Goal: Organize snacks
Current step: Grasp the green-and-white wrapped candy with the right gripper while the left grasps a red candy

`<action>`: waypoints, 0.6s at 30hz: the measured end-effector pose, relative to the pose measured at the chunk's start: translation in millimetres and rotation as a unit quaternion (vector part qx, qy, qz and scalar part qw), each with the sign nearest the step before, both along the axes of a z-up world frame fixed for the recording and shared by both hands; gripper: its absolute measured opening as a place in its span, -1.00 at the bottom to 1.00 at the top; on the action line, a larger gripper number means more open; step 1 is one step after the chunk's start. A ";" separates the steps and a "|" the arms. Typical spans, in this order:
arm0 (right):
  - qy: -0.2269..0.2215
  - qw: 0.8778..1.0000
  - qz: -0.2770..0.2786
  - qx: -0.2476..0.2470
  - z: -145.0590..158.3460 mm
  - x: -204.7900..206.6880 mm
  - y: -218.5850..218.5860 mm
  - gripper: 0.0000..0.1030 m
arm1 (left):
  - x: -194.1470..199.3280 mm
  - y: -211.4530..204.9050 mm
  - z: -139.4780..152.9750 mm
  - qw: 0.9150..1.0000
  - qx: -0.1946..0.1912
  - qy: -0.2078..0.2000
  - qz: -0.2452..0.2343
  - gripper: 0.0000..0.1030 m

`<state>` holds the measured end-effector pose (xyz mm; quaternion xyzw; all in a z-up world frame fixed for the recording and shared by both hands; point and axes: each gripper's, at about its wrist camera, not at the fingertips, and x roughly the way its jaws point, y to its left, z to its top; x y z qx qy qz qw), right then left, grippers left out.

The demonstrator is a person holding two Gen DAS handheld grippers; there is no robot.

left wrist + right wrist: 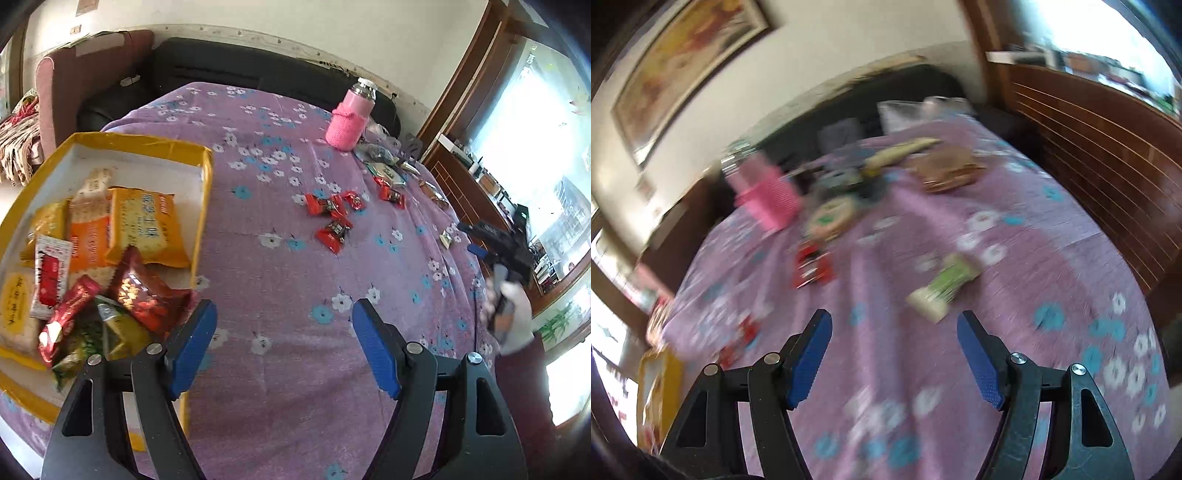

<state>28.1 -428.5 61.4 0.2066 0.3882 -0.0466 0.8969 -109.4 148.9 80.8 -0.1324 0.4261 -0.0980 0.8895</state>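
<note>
A yellow-rimmed box [207, 173] at the left holds several snack packs, among them an orange cracker pack [146, 225] and a red pack [147, 295]. My left gripper [284, 332] is open and empty over the purple cloth just right of the box. Loose red candies [332, 218] lie further out on the cloth. My right gripper [894, 343] is open and empty; its view is blurred. A green-and-white snack bar [942, 288] lies just ahead of it, with red candies [812, 266] to its left. The right gripper also shows in the left wrist view [498, 251], held by a gloved hand.
A pink-sleeved bottle [349, 118] stands at the far side, with small packets [388, 170] beside it. A round green-labelled pack [831, 218] and a brown pack [949, 170] lie beyond the snack bar. A wooden slatted panel [1089, 147] borders the right edge. A black sofa [240, 70] lies behind.
</note>
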 end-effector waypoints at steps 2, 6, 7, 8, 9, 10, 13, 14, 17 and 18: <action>0.012 1.000 -0.025 0.007 -12.6 21.0 -14.3 0.41 | 0.8 -5.9 0.3 1.000 0.008 -0.002 -0.001 0.47; 0.050 0.998 -0.048 0.008 -35.9 51.7 -20.6 0.30 | 3.3 -13.2 -0.8 1.000 0.020 -0.001 -0.004 0.47; 0.059 0.997 -0.049 0.000 -41.4 56.5 -18.8 0.26 | 4.6 -14.5 -1.5 1.000 0.021 0.000 -0.006 0.47; 0.063 0.997 -0.050 -0.016 -44.8 59.2 -14.1 0.20 | 5.8 -16.0 -2.0 1.000 0.020 0.001 -0.007 0.47; 0.059 0.996 -0.052 -0.040 -44.8 57.7 -7.9 -0.09 | 7.5 -17.0 -2.9 1.000 0.016 0.001 -0.008 0.47; 0.061 0.996 -0.051 -0.050 -45.8 57.1 -4.7 -0.28 | 9.7 -18.0 -4.2 1.000 0.009 0.000 -0.011 0.47; 0.056 0.995 -0.046 -0.065 -47.7 52.1 -1.6 -0.59 | 17.7 -21.1 -7.0 1.000 -0.008 0.002 -0.021 0.47; 0.052 0.996 -0.044 -0.057 -47.3 48.2 -2.7 -0.59 | 20.6 -23.9 -6.8 1.000 -0.003 0.002 -0.023 0.47; 0.033 0.999 -0.029 -0.025 -41.3 33.3 -1.7 -0.59 | 28.5 -34.4 -4.1 0.999 0.020 -0.003 -0.031 0.47; 0.024 1.000 -0.017 -0.008 -37.5 29.8 2.5 -0.59 | 33.3 -40.4 -3.5 0.999 0.029 -0.004 -0.040 0.47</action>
